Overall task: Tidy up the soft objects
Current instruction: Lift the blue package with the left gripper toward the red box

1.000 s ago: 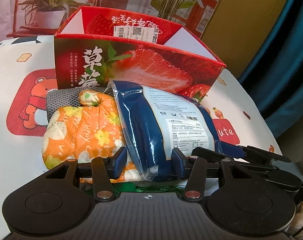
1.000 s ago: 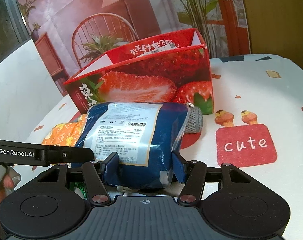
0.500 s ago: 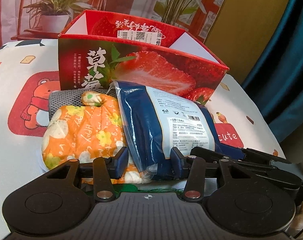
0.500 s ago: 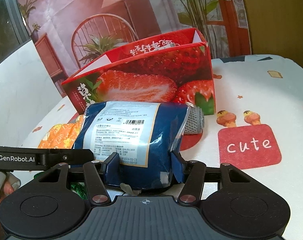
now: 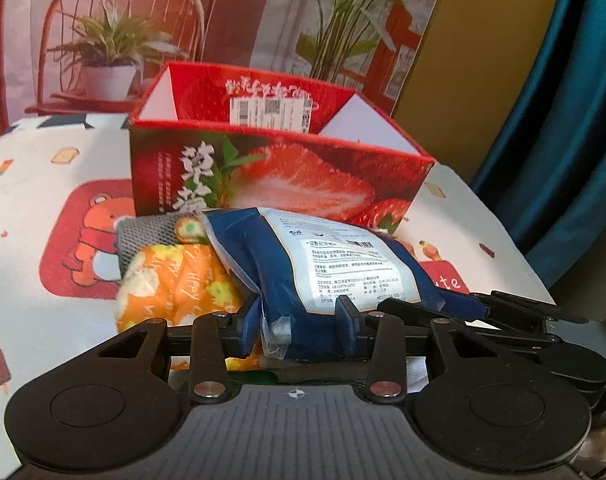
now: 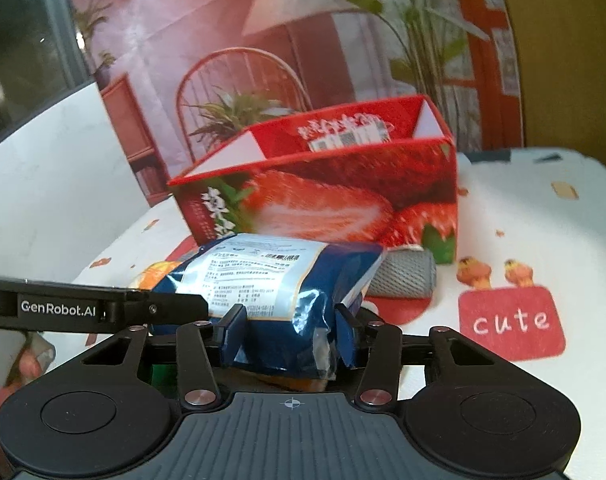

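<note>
The soft blue plastic pack with a white printed label [image 5: 327, 272] lies crosswise in front of both cameras, its long axis running from one hand to the other, so each hand takes one end. The left hand-held gripper [image 5: 299, 330] has its blue pads on either side of the pack's near left end, and its jaws are closing with the film bunching between them. The right hand-held gripper [image 6: 291, 330] does the same at the other end, its jaws closing on crumpled film, so the pack is pinched at both ends.

The pack sits partly on an orange flowered fabric pouch [image 5: 175, 280] and near a grey knitted roll [image 6: 403, 276], all on the bench covered by a white cartoon-print cloth [image 6: 543, 220]. Directly beyond, past the pack's far long edge, stands the open red strawberry-print cardboard box [image 5: 279, 176], its near wall taller than the pack as it lies.

I judge that the coming move turns on this: the box lies straight ahead of both grippers and higher, so the pack must be kept level between the two hands, raised above that near wall, then carried forward.
</note>
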A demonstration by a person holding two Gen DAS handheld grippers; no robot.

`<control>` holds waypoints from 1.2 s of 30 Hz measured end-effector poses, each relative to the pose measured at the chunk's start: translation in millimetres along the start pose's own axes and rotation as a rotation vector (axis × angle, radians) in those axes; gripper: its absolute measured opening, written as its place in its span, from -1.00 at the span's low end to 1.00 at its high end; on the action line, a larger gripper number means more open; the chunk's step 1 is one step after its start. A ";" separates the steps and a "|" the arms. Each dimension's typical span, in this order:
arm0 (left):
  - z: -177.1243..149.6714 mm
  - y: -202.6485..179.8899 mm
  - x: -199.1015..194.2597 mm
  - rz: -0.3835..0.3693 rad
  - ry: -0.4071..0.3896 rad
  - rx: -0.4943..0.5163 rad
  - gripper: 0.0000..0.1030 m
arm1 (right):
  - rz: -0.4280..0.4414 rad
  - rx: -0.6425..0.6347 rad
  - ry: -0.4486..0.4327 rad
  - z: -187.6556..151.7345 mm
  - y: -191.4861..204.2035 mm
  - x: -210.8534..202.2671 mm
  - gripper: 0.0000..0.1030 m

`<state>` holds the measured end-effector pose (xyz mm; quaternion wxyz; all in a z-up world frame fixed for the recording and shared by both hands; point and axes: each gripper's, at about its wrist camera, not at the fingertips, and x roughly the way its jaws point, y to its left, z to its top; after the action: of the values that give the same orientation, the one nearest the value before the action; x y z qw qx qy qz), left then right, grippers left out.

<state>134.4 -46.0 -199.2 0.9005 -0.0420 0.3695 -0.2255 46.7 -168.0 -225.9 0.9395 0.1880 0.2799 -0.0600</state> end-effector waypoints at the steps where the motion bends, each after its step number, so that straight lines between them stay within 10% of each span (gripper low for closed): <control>1: -0.3 0.7 -2.7 0.001 -0.005 -0.003 -0.18 | 0.002 -0.005 -0.004 0.9 2.6 -2.0 -0.19; 12: -9.5 31.9 6.2 -0.018 0.053 -0.165 -0.26 | -0.018 0.003 0.040 0.2 4.0 3.7 -0.30; 23: -14.9 24.6 7.8 0.001 0.038 -0.094 -0.39 | 0.010 0.025 0.067 -3.7 -1.6 18.4 -0.33; 36: 12.6 9.0 -48.6 -0.001 -0.173 -0.005 -0.39 | 0.057 -0.089 -0.089 34.3 26.0 -20.6 -0.53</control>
<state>116.0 -17.8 -160.8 0.9288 -0.0638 0.2911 -0.2204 52.4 -157.2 -179.8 0.9597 0.1511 0.2350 -0.0291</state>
